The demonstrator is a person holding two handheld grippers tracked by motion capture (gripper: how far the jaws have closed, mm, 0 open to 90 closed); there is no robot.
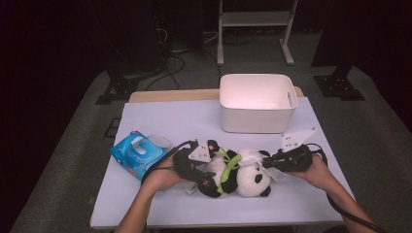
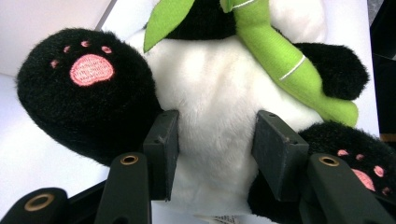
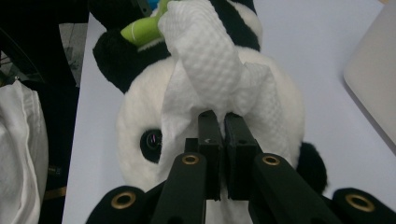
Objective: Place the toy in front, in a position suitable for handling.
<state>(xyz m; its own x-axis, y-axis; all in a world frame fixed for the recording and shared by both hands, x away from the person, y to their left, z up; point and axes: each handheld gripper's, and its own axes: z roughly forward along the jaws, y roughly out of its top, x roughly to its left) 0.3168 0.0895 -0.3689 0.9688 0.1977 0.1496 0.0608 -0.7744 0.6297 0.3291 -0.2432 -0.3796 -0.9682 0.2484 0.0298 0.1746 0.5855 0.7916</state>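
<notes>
Right tongs [image 3: 218,122] clenched on tissue [image 3: 210,60]; left tongs [image 2: 215,140] grasping plush panda [image 1: 233,172] belly. Wipe head gently, steady hold.

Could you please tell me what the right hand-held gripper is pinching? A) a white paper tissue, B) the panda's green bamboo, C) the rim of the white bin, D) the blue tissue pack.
A: the right hand-held gripper is shut on a white paper tissue lying over the plush panda's head.
</notes>
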